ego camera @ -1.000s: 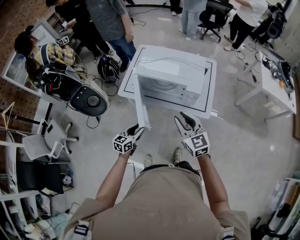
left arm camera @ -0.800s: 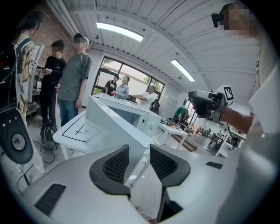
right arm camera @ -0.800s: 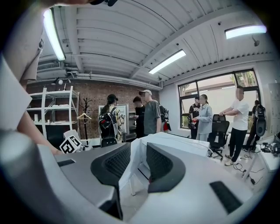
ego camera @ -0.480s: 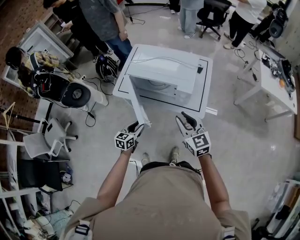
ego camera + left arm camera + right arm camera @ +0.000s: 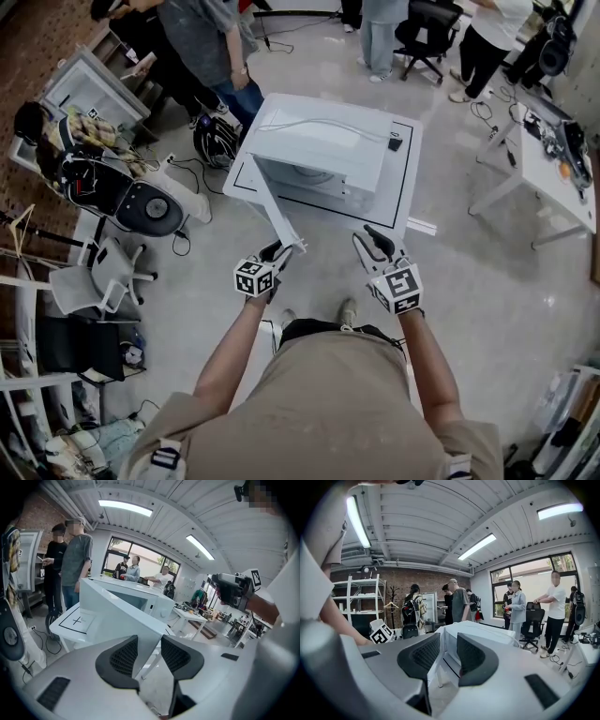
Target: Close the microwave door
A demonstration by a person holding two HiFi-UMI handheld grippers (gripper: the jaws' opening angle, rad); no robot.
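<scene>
A white microwave stands on a white table. Its door is open and juts towards me at a slant. My left gripper is at the door's free end. In the left gripper view the door shows behind the left pad and its edge runs into the gap of the left gripper. Floor shows beside the right pad, so the jaws stand open. My right gripper hovers open and empty before the table's front edge. In the right gripper view the microwave shows between the right gripper's pads.
Several people stand behind the table, with a black office chair beyond. A white desk with gear is at the right. A round black device, cables and a grey chair crowd the floor at the left.
Both grippers have moved forward towards the microwave. The door's free end has swung right, closer to the oven front, with the left gripper staying at it.
</scene>
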